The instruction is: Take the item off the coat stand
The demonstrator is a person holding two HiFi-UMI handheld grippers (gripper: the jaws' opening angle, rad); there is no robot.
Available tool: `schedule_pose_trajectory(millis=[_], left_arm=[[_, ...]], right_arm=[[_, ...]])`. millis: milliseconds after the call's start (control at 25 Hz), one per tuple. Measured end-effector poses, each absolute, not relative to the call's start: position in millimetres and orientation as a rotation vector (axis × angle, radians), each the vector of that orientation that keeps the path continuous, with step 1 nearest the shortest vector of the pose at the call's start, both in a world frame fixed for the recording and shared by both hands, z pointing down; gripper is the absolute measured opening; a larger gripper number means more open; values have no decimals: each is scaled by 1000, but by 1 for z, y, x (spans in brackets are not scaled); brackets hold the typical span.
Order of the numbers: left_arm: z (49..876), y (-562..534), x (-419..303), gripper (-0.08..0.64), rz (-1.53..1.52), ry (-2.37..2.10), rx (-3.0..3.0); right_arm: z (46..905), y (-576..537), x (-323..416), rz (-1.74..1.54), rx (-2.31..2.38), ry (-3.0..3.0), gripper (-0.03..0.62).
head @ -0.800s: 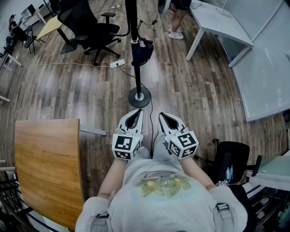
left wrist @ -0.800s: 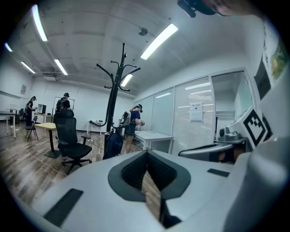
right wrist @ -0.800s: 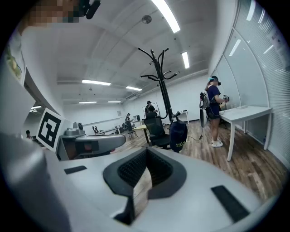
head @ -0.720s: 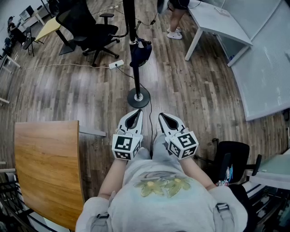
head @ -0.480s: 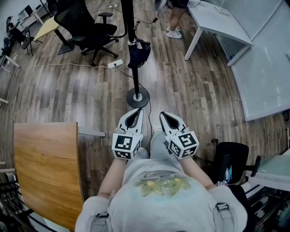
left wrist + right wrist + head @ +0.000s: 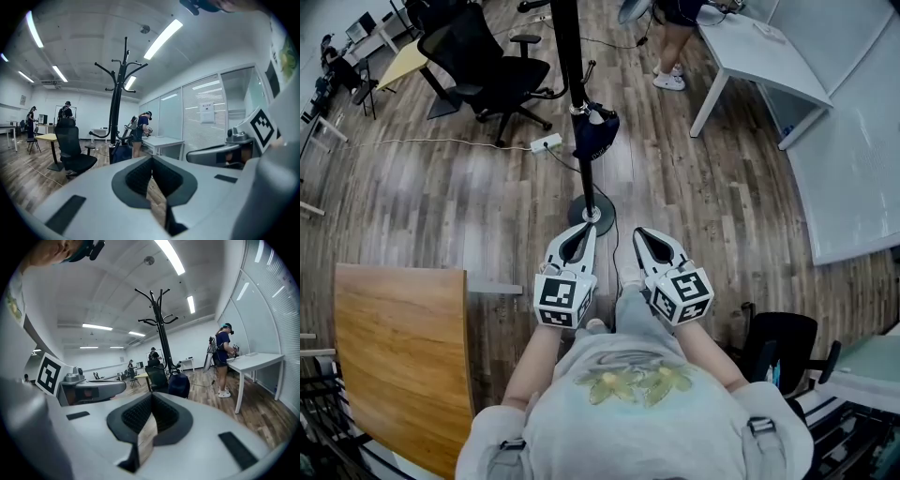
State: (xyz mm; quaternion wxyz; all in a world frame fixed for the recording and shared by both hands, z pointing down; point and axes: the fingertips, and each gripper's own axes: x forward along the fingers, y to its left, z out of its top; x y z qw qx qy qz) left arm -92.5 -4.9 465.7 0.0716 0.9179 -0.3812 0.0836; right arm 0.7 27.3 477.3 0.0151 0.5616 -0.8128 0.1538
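Observation:
A black coat stand (image 6: pixel 566 66) rises from a round base (image 6: pixel 592 214) on the wooden floor straight ahead of me. A dark blue bag (image 6: pixel 595 133) hangs low on its pole. The stand (image 6: pixel 118 101) with its bare top hooks also shows in the left gripper view, and the stand (image 6: pixel 162 329) with the bag (image 6: pixel 179 384) in the right gripper view. My left gripper (image 6: pixel 580 233) and right gripper (image 6: pixel 641 237) are held side by side near my body, short of the base. Both are shut with nothing between the jaws.
A black office chair (image 6: pixel 483 66) stands left of the stand, with a power strip (image 6: pixel 547 142) and cable on the floor. A white table (image 6: pixel 757 56) is at the upper right, a person (image 6: pixel 675 37) beside it. A wooden tabletop (image 6: pixel 398 361) lies at my left, another chair (image 6: pixel 778 342) at my right.
The view has shifted a little: the stand and its base now sit slightly lower and to the right in the head view, closer to my grippers. Both grippers stay shut, side by side.

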Motion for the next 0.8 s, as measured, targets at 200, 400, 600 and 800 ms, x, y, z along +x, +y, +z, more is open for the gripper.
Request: schedule_pose_trajectory(millis=[200, 400, 600, 800], left_arm=[[459, -31, -87, 15, 247, -1167, 2761], [453, -55, -80, 16, 240, -1189, 2769], [455, -73, -79, 17, 264, -1213, 2761], [459, -87, -75, 17, 292, -1216, 2755]], right_arm=[[472, -1, 10, 470, 1747, -2537, 9], [471, -26, 18, 463, 1740, -2545, 11], [473, -47, 23, 470, 1736, -2550, 11], [477, -67, 28, 487, 1724, -2551, 9]])
